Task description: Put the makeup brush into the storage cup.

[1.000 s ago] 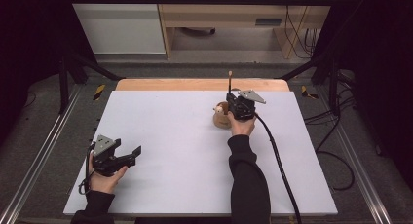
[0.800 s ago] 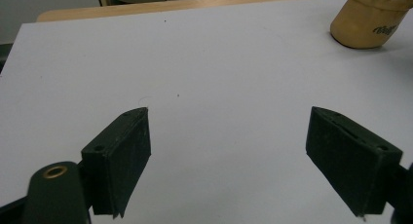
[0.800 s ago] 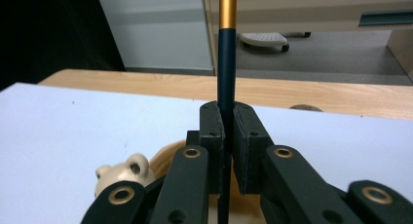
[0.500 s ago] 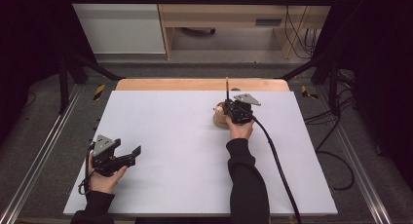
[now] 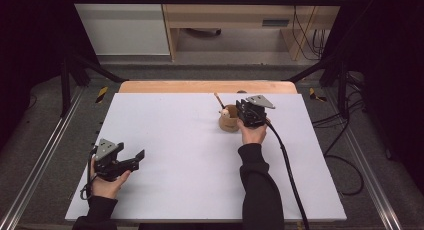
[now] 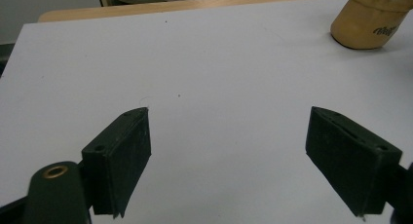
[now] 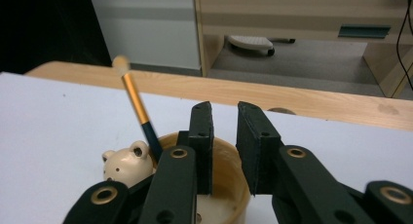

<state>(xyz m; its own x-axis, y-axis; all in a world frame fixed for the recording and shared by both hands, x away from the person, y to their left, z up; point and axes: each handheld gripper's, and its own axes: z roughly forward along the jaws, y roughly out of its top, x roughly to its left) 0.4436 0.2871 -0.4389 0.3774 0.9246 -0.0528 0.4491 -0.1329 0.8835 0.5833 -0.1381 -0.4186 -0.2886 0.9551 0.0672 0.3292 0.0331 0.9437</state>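
Brush [image 7: 132,98], gold-and-black handle, leans in my tan round holder [image 5: 229,121] near the tabletop's far edge. Right gripper [image 7: 224,121] jaws just parting, nothing between; left gripper [image 6: 229,136] wide apart. Risk: jaw snagging rim, tipping holder.

A white surface [image 5: 190,155] with a wooden far edge is carrying a small tan cup [image 5: 228,122], which is standing just left of the right gripper [image 5: 248,114] and well away from the left gripper [image 5: 131,160].
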